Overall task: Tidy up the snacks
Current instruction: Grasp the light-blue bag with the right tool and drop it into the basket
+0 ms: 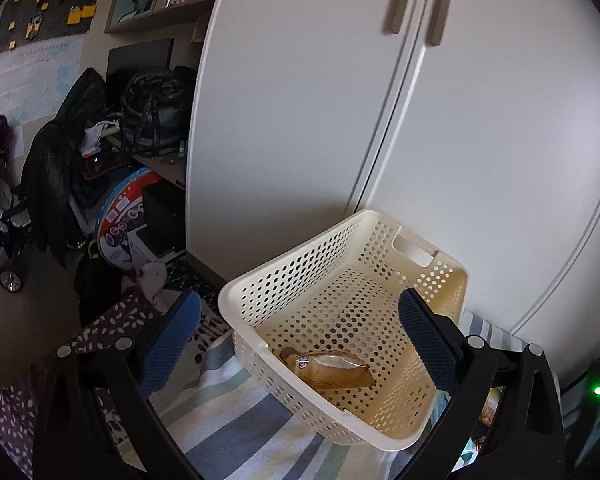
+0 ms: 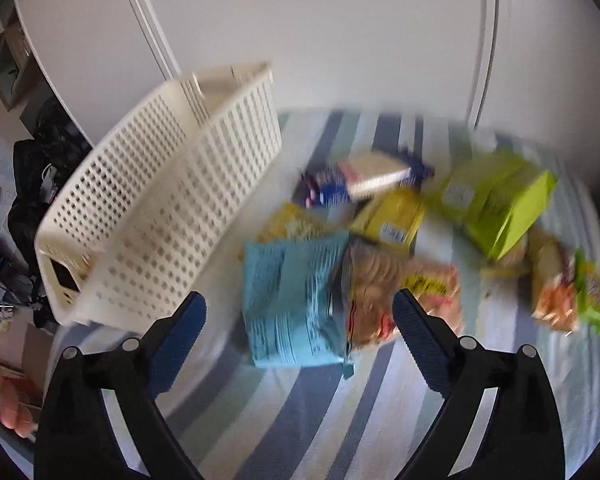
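A cream perforated plastic basket sits on a blue-and-white striped bedspread against tall white wardrobe doors, holding a single tan snack packet on its floor. The left claw hangs spread wide above the basket, gripping nothing. The right claw, likewise gaping and empty, hovers over a blurred heap of snack bags just beside the basket: a light-blue crinkled bag nearest, a yellow packet and a lime-green bag behind it. Fingers of a hand show at the left edge of the right view.
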The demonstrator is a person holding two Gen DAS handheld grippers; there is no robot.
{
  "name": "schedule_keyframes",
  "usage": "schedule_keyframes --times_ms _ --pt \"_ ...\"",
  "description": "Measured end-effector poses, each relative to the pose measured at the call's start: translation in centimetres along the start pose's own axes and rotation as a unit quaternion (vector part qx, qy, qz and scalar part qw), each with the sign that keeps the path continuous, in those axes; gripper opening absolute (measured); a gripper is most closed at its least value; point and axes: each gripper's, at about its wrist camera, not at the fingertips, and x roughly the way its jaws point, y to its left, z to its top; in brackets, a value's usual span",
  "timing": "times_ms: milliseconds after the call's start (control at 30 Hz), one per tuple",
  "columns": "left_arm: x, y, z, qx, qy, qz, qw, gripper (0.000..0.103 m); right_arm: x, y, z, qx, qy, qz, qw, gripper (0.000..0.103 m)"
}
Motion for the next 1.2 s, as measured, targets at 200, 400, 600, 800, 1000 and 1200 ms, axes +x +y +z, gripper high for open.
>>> schedule_keyframes --times_ms 200,400,600,800,1000,1200 --pt "0.4 0.1 0.0 0.0 0.006 0.002 1.0 0.1 0.0 3.2 -0.5 -0.066 -0.001 0.009 0.998 0.094" --pt "0.4 0.3 0.1 -0.003 0.007 -0.001 1.0 0.1 3.0 4.3 -0.4 -0.102 0.029 -0.043 0.993 0.092" --pt "0.4 0.3 0.1 -0.003 0.008 -0.001 1.0 0.1 5.3 4.2 0.2 -0.126 0.059 -0.085 0.987 0.08" --pt "0.5 0.4 0.1 -0.007 0.008 0.0 0.9999 0.1 5.1 3.6 0.2 -0.134 0.064 -0.093 0.985 0.054" --pt "0.4 0.6 0.2 -0.013 0.003 -0.001 0.9999 0.1 0.4 2.6 1.2 -0.096 0.0 -0.078 0.992 0.05" --pt "0.2 0.7 0.2 -0.02 -0.003 0.0 0.9998 0.1 -5.8 3.8 4.2 -0.069 -0.086 -0.035 0.993 0.05"
